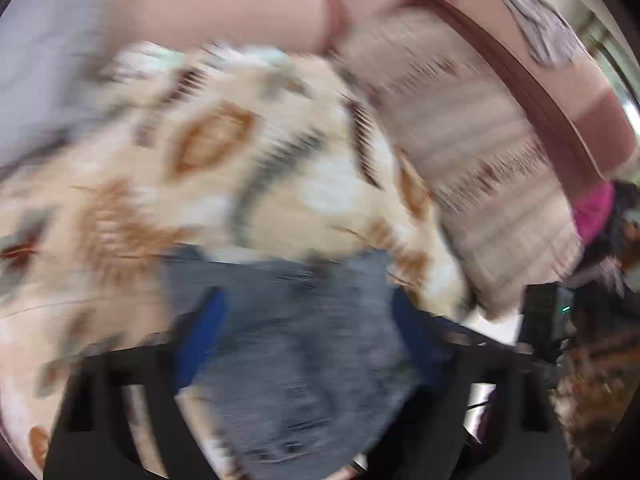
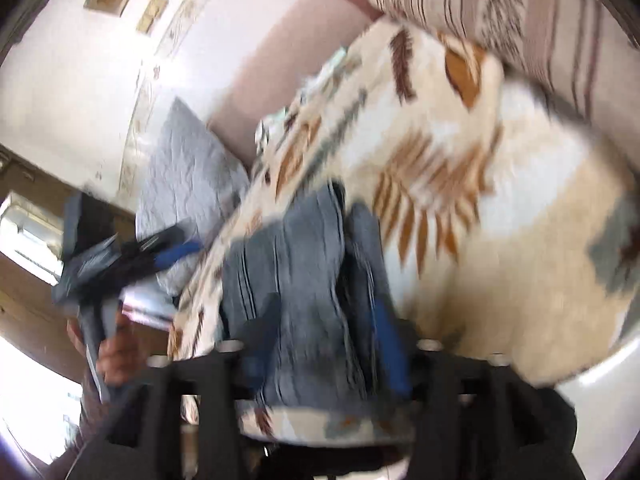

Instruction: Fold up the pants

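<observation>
Folded blue-grey jeans (image 1: 304, 360) lie on a cream patterned blanket (image 1: 200, 160); both views are motion-blurred. In the left wrist view my left gripper (image 1: 308, 300) hangs over them, its blue fingers (image 1: 204, 340) spread wide with denim showing between and below. In the right wrist view the jeans (image 2: 288, 248) run lengthwise between the parted fingers of my right gripper (image 2: 324, 308), whose pads do not seem to press them. The left gripper (image 2: 168, 256) also shows there, off to the left of the jeans and held by a hand (image 2: 116, 352).
A striped pillow (image 1: 460, 140) and a pink padded headboard (image 1: 560, 80) border the blanket. The person's bare forearm (image 1: 220, 4) crosses the top. A grey quilted pillow (image 2: 188, 168) lies by the blanket's (image 2: 480, 200) left edge, against a white wall.
</observation>
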The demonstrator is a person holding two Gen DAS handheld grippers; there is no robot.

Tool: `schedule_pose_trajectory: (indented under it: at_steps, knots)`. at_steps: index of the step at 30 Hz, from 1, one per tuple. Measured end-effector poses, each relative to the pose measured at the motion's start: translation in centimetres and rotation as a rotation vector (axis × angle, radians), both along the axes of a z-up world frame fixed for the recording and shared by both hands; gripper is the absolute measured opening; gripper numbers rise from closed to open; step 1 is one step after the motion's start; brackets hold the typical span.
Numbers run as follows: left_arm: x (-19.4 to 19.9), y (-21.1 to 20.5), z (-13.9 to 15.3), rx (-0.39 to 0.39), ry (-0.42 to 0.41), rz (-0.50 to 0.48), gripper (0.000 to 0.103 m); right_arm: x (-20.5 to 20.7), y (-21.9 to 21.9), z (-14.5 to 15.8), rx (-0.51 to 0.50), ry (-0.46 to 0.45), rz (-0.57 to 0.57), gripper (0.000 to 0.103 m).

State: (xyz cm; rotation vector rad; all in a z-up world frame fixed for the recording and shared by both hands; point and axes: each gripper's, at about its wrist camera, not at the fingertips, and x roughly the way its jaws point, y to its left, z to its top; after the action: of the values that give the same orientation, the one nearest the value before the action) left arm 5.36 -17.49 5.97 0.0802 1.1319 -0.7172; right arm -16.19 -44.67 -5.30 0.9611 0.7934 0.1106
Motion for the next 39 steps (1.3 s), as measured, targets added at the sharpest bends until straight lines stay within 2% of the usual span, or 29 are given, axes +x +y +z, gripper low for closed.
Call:
schedule_pose_trajectory:
  at_steps: [1,2,6,7,8,9,10,13,14,15,16,17,19,20,21,24,26,27,28,30,31,32,34,36,38,39]
  knots:
    - [0.2,1.0,-0.2,0.015,-0.006,0.027,0.089,1.2,0.3,0.2,-0.003,-0.005,0.014,0.062]
    - [0.5,2.3,-1.3,0.03,0.026,0.056,0.089,3.0,0.5,0.2,-0.007,-0.006,0.026,0.062]
    - [1.5,5.3,-7.1,0.027,0.236,0.189,0.088,8.0,2.0,-1.3,-0.051,0.04,0.062,0.063]
    - [1.6,5.7,-8.3,0.016,0.28,0.227,0.084,8.7,2.7,-2.1,-0.05,0.051,0.08,0.061]
    - [1.5,5.9,-9.0,-0.001,0.317,0.246,0.077,9.7,3.5,-2.4,-0.061,0.061,0.12,0.039]
    - [1.2,6.0,-9.2,-0.024,0.348,0.251,0.052,10.5,4.1,-2.0,-0.094,0.068,0.162,0.021]
    - [1.0,5.7,-9.1,-0.036,0.359,0.251,0.041,10.4,4.2,-1.0,-0.112,0.049,0.173,0.016]
    - [0.8,5.2,-8.2,-0.016,0.259,0.285,0.041,9.4,3.1,1.7,-0.175,-0.021,0.134,0.012]
    - [1.2,5.1,-9.0,0.014,0.24,0.311,0.041,9.3,2.3,1.1,-0.2,0.006,0.11,0.012]
    - [1.7,4.5,-9.9,0.056,0.245,0.327,0.045,9.7,1.6,-0.8,-0.217,0.095,0.108,0.012]
    - [2.3,4.4,-11.7,0.078,0.295,0.33,0.046,10.0,1.3,-2.8,-0.232,0.176,0.11,0.013]
    - [2.4,4.6,-12.6,0.078,0.331,0.346,0.046,10.1,1.2,-4.3,-0.218,0.21,0.121,0.015]
    - [2.3,5.6,-12.6,0.032,0.356,0.37,0.045,9.4,1.0,-3.9,-0.204,0.173,0.11,0.018]
    - [2.0,6.2,-12.1,0.016,0.358,0.36,0.045,9.1,1.0,-3.2,-0.185,0.156,0.107,0.023]
    - [1.7,6.6,-11.5,0.009,0.36,0.352,0.045,9.0,0.8,-2.6,-0.165,0.146,0.107,0.023]
    - [-0.8,8.6,-9.3,-0.034,0.346,0.281,0.047,6.4,0.3,-0.6,-0.093,0.105,0.124,0.032]
    - [-3.8,9.6,-8.1,-0.065,0.325,0.218,0.064,4.1,0.5,-0.2,-0.056,0.102,0.142,0.05]
    - [-4.9,9.7,-7.9,-0.084,0.324,0.196,0.078,3.2,0.8,-0.1,-0.047,0.11,0.151,0.051]
    - [-6.5,9.7,-8.2,-0.103,0.325,0.165,0.084,2.7,1.3,-0.5,-0.036,0.119,0.162,0.052]
    - [-7.9,9.2,-9.3,-0.087,0.346,0.136,0.084,1.9,2.3,-1.4,-0.02,0.147,0.19,0.052]
    - [-8.3,8.1,-10.7,-0.046,0.388,0.118,0.079,2.2,3.0,-2.2,-0.025,0.166,0.205,0.046]
    - [-8.8,7.7,-10.8,-0.006,0.37,0.126,0.076,2.3,3.8,-2.2,-0.039,0.172,0.232,0.013]
    - [-9.7,7.2,-9.5,0.031,0.278,0.121,0.071,2.1,4.9,-0.2,-0.099,0.125,0.274,0.009]
    - [-10.5,7.4,-8.6,0.055,0.224,0.129,0.07,1.2,5.5,2.8,-0.213,0.056,0.287,0.009]
    - [-10.8,7.3,-9.8,0.094,0.209,0.128,0.071,0.8,5.5,2.3,-0.252,0.079,0.298,0.009]
    - [-10.8,7.0,-10.6,0.12,0.207,0.131,0.073,1.0,5.7,0.6,-0.306,0.151,0.311,0.009]
